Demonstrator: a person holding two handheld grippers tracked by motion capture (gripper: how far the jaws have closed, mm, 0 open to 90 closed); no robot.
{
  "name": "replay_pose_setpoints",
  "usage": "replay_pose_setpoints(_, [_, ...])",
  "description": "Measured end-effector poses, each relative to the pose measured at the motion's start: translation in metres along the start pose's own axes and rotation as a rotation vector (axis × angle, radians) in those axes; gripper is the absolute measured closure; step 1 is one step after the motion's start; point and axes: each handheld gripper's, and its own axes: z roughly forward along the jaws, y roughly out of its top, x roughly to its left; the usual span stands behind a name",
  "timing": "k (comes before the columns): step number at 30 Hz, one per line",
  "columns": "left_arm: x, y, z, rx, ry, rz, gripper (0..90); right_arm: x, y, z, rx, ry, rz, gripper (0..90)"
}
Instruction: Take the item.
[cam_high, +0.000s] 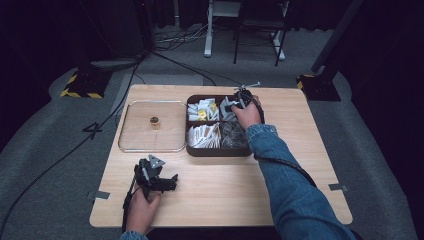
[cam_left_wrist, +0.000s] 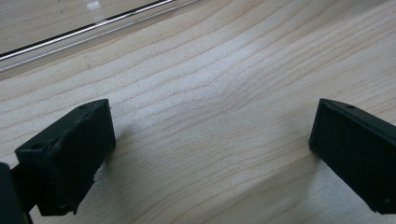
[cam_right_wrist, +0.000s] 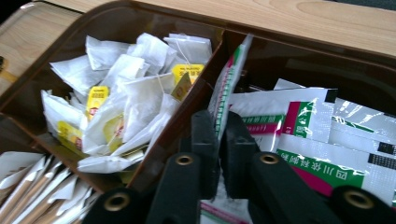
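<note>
A dark brown divided box stands on the wooden table. Its far left compartment holds white tea bags with yellow tags. The far right one holds white foil sachets printed in green and pink. My right gripper reaches into that far right compartment, shut on the edge of one upright sachet beside the divider. My left gripper rests low over bare wood near the table's front left, its jaws wide open with nothing between them.
A clear square lid with a small brass knob lies flat left of the box. The near left compartment holds paper-wrapped sticks; the near right one holds greyish packets. Cables and stands are on the floor beyond the table.
</note>
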Motion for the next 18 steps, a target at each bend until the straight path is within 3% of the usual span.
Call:
replay_pose_setpoints(9, [0.0,0.0,0.0,0.0,0.001,-0.002,0.6,0.002,0.003,-0.013,-0.019,0.005,-0.018,88.2])
replay_pose_setpoints(18, [0.0,0.001,0.001,0.001,-0.001,0.0,0.6,0.003,0.007,-0.039,-0.065,0.035,-0.017,88.3])
